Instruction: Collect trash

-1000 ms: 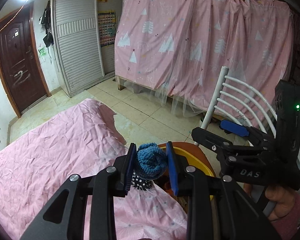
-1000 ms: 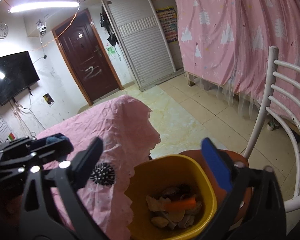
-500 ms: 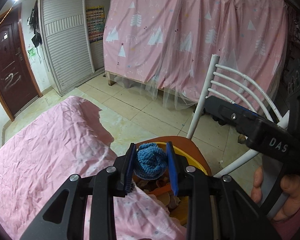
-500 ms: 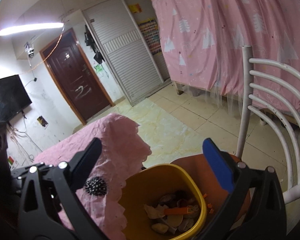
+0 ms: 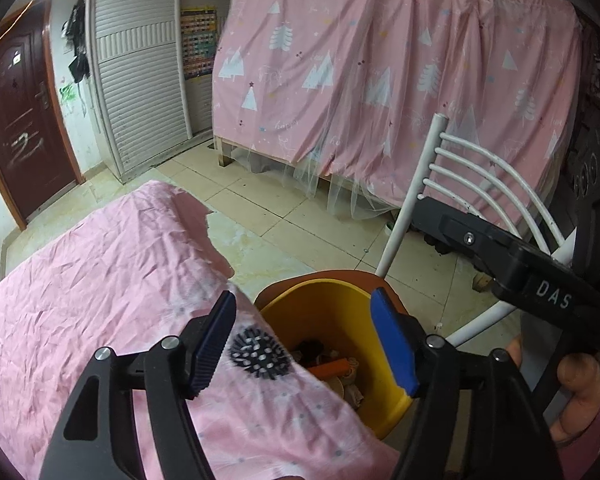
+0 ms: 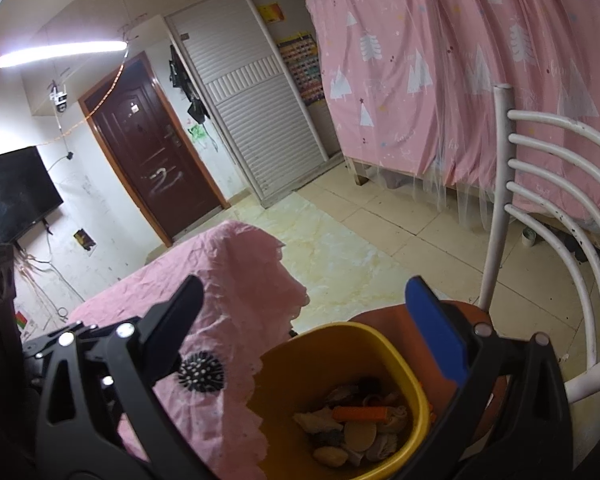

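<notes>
A yellow bin (image 5: 332,304) (image 6: 380,344) stands on an orange chair seat, holding several scraps and an orange stick (image 6: 360,413). A black spiky ball (image 5: 259,353) (image 6: 200,371) lies on the pink cloth at the table edge beside the bin. My left gripper (image 5: 304,340) is open and empty, above the ball and the bin's near rim. My right gripper (image 6: 312,340) is open and empty above the bin. The blue knitted ball is not visible.
A pink cloth covers the table (image 5: 100,280) on the left. A white metal chair back (image 6: 540,208) rises right of the bin. A pink curtained bed (image 5: 380,100) stands behind. Tiled floor (image 5: 280,208) lies between; a dark door (image 6: 152,168) is far left.
My left gripper has opened and the blue knitted ball it held is gone from its jaws. The left gripper moved right, over the bin. The right gripper stayed open above the bin.
</notes>
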